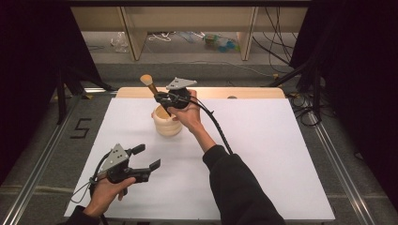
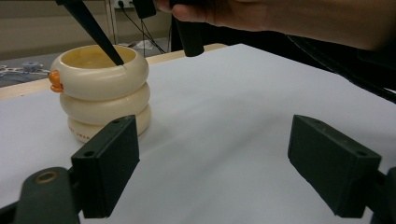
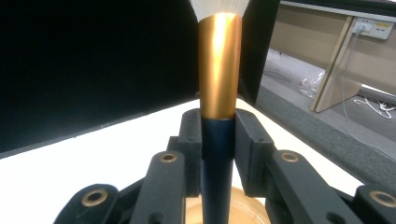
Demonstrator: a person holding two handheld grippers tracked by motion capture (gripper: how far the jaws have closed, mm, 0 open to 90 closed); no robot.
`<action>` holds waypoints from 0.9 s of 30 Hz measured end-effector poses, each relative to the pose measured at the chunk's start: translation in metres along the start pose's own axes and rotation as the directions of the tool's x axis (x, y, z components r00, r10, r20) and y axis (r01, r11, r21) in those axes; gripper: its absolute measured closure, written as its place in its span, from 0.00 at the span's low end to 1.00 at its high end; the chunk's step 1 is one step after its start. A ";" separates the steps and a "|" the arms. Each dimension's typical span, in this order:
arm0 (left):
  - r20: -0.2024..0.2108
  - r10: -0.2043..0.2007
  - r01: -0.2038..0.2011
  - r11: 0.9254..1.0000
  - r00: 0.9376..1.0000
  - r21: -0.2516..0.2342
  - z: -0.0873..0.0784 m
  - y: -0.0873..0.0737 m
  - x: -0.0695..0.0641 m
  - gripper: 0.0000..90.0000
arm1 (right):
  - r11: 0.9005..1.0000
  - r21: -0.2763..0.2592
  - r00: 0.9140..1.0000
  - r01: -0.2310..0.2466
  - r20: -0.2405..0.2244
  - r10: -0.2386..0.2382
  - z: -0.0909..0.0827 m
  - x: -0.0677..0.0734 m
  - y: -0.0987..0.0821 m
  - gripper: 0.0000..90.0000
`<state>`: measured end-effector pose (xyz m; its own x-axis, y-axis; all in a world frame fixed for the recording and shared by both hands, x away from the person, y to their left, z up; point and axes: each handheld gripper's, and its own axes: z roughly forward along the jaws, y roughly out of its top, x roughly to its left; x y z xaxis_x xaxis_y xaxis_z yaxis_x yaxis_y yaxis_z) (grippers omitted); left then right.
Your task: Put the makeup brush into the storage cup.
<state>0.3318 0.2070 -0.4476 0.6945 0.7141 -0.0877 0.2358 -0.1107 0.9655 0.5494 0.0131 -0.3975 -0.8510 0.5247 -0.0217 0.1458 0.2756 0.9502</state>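
Right tongs (image 1: 162,97) clamped on dark handle of makeup brush (image 3: 219,88), bristles up, handle tip dipping into cream ringed holder (image 1: 166,123) directly below. Step, likely: seating brush in holder. Next: lower straight, then release. Left tongs (image 1: 144,157) wide open, empty, well apart on table (image 1: 263,154).

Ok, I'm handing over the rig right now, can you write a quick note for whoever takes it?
Right gripper: shut on the makeup brush at its dark handle, bristles up, held tilted over the cream ringed cup.
Left gripper: open, holding nothing, low over the white table near the front left, apart from the cup.
Done: the handle's tip is already inside the cup's mouth.
Left: lower the brush until it rests in the cup, open the right gripper, pull back. The cup may tip, so the left gripper could steady it.
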 end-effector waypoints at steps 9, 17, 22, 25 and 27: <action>0.001 0.007 -0.007 1.000 1.000 0.001 0.000 0.000 0.001 0.18 | 1.000 0.012 0.999 -0.029 -0.015 0.029 0.002 -0.002 -0.012 0.83; 0.001 0.009 -0.009 1.000 1.000 0.000 0.000 0.000 0.001 0.18 | 0.999 0.045 1.000 -0.017 -0.015 0.017 0.004 -0.002 -0.021 0.82; -0.001 0.011 -0.011 1.000 1.000 0.001 0.000 0.000 0.001 0.18 | 0.997 0.077 1.000 0.004 -0.005 -0.003 0.002 -0.001 -0.026 0.70; 0.001 0.009 -0.009 1.000 1.000 -0.005 0.000 0.000 0.000 0.18 | 0.996 0.092 1.000 -0.001 0.013 -0.001 -0.003 -0.001 -0.027 0.64; 0.000 -0.003 0.003 1.000 1.000 -0.003 0.000 0.000 0.000 0.18 | 0.996 0.083 1.000 -0.021 0.016 0.020 -0.006 -0.002 -0.026 0.58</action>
<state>0.3318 0.2067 -0.4478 0.6937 0.7146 -0.0902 0.2356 -0.1068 0.9660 0.5438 0.0001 -0.4202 -0.8400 0.5425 -0.0077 0.2051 0.3307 0.9212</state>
